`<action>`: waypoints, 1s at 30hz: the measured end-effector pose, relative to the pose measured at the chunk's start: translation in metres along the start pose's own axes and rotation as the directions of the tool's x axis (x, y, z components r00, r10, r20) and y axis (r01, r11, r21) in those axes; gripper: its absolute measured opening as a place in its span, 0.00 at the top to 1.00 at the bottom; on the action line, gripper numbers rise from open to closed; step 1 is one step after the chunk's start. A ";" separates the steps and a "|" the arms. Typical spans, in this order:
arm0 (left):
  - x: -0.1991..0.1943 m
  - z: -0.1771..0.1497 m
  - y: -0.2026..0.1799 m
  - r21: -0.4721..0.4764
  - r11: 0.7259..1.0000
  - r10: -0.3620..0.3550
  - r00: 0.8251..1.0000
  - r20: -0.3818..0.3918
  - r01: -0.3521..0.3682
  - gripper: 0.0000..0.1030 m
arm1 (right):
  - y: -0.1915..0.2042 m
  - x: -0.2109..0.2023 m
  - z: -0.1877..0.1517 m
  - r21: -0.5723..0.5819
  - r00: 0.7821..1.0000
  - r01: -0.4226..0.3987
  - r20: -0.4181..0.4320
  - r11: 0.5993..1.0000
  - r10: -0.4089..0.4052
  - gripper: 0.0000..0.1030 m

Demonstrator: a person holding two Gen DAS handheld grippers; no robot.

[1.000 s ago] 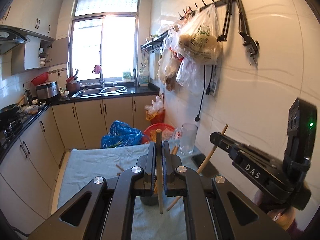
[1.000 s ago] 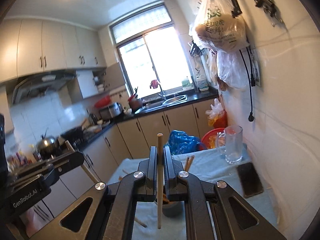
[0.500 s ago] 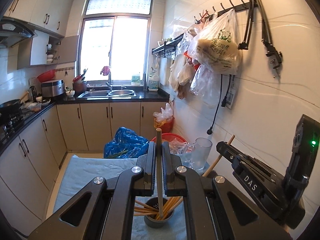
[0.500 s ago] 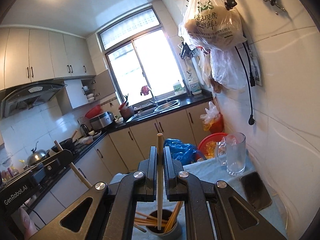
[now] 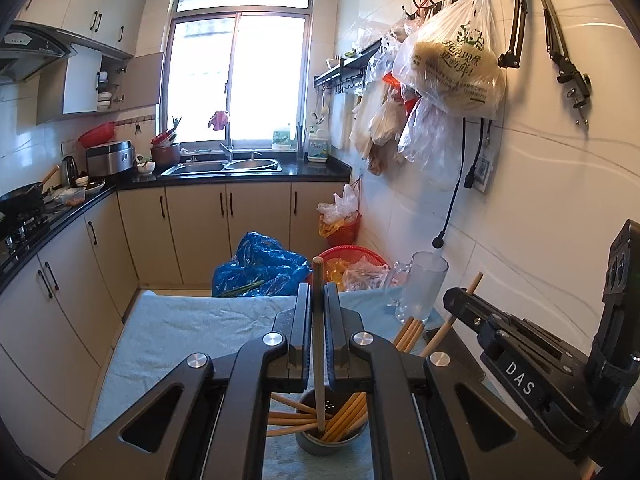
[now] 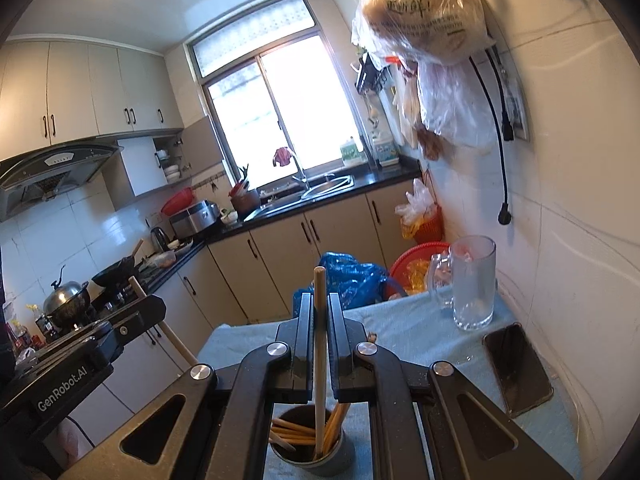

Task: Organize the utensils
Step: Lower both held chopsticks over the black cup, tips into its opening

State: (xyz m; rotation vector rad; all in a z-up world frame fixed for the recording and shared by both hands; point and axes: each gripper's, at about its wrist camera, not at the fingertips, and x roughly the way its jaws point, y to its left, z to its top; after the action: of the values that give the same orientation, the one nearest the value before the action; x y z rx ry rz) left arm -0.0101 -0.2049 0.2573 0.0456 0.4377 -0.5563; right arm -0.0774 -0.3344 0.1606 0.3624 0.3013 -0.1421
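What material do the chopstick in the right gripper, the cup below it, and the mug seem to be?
Chopstick: probably wood or bamboo, pale tan, matte. Cup: likely metal, dull grey; could be plastic. Mug: clear glass, see-through, with glossy highlights.

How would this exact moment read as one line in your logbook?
left gripper: shut on chopstick | right gripper: shut on chopstick | both tips inside holder cup

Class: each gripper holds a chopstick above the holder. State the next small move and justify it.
Probably open both grippers. The left gripper and right gripper each pinch an upright chopstick whose lower end already sits inside the chopstick holder, so release should drop them in.
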 end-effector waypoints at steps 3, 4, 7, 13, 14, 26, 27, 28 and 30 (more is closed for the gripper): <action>0.004 -0.005 0.001 -0.004 1.000 -0.002 1.000 -0.010 0.001 0.95 | 0.000 0.004 -0.005 0.000 1.000 -0.004 -0.016 1.000 0.004 0.93; 0.005 -0.005 0.001 -0.004 1.000 -0.002 1.000 -0.013 0.001 0.95 | 0.000 0.005 -0.008 0.001 1.000 -0.006 -0.021 1.000 0.006 0.93; 0.008 -0.011 0.002 -0.005 1.000 0.001 1.000 -0.023 -0.001 0.95 | 0.000 0.007 -0.013 0.001 0.999 -0.009 -0.033 1.000 0.009 0.93; 0.014 -0.028 0.004 -0.018 1.000 -0.008 0.998 -0.061 0.007 0.95 | -0.003 0.016 -0.025 0.003 0.997 -0.007 -0.074 1.000 0.007 0.93; 0.015 -0.031 0.005 -0.020 1.000 -0.010 0.998 -0.067 0.009 0.95 | -0.003 0.016 -0.027 0.002 0.997 -0.007 -0.078 1.000 0.008 0.93; 0.022 -0.051 0.009 -0.027 1.000 -0.006 0.993 -0.116 0.003 0.95 | -0.005 0.023 -0.039 -0.006 0.993 0.000 -0.116 1.000 -0.001 0.93; 0.023 -0.052 0.009 -0.028 1.000 -0.008 0.993 -0.120 0.005 0.95 | -0.005 0.024 -0.040 -0.007 0.993 0.001 -0.119 1.000 -0.001 0.93; 0.024 -0.052 0.009 -0.029 1.000 -0.009 0.992 -0.123 0.006 0.95 | -0.005 0.025 -0.041 -0.008 0.993 0.001 -0.121 1.000 -0.002 0.93; 0.025 -0.055 0.010 -0.033 0.999 -0.013 0.991 -0.132 0.009 0.95 | -0.005 0.026 -0.043 -0.010 0.992 0.002 -0.128 1.000 -0.003 0.93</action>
State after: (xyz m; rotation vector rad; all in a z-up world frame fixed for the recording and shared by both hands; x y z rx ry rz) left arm -0.0073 -0.1999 0.1968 0.0492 0.5758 -0.5589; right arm -0.0649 -0.3250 0.1124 0.3621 0.4292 -0.1203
